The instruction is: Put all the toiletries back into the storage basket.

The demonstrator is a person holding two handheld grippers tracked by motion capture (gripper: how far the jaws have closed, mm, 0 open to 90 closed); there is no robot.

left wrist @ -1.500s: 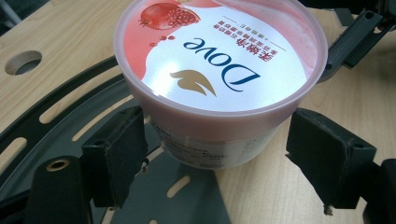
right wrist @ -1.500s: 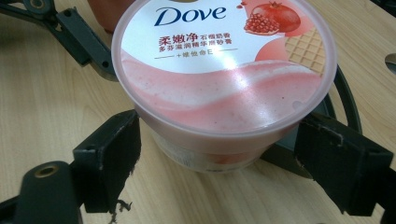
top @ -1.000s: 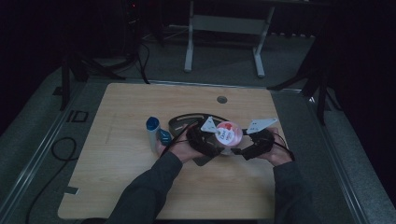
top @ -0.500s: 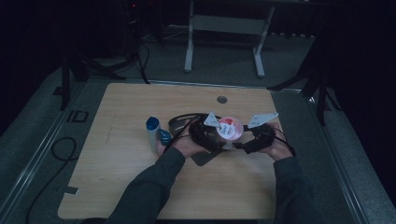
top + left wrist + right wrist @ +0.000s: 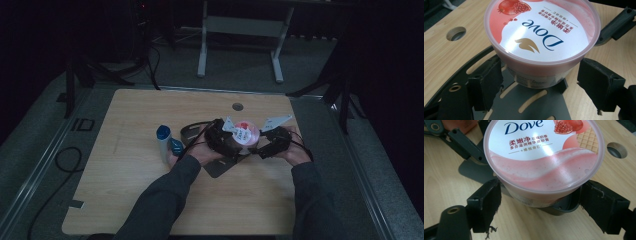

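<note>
Pink "Dove" pomegranate tub [image 5: 541, 40], Chinese text

The high view is kept dim and underexposed; the room beyond the table [image 5: 150, 200] is lost in near black, and fine detail is smeared by noise. The two gripper views are lit far brighter, from above. Soft glare is thrown across the tub lid [image 5: 544, 152], whitest at its centre in the right gripper view. A faint shadow is cast beneath the tub. The print on the lid is held sharp; the black jaws below it are slightly softened.
</note>
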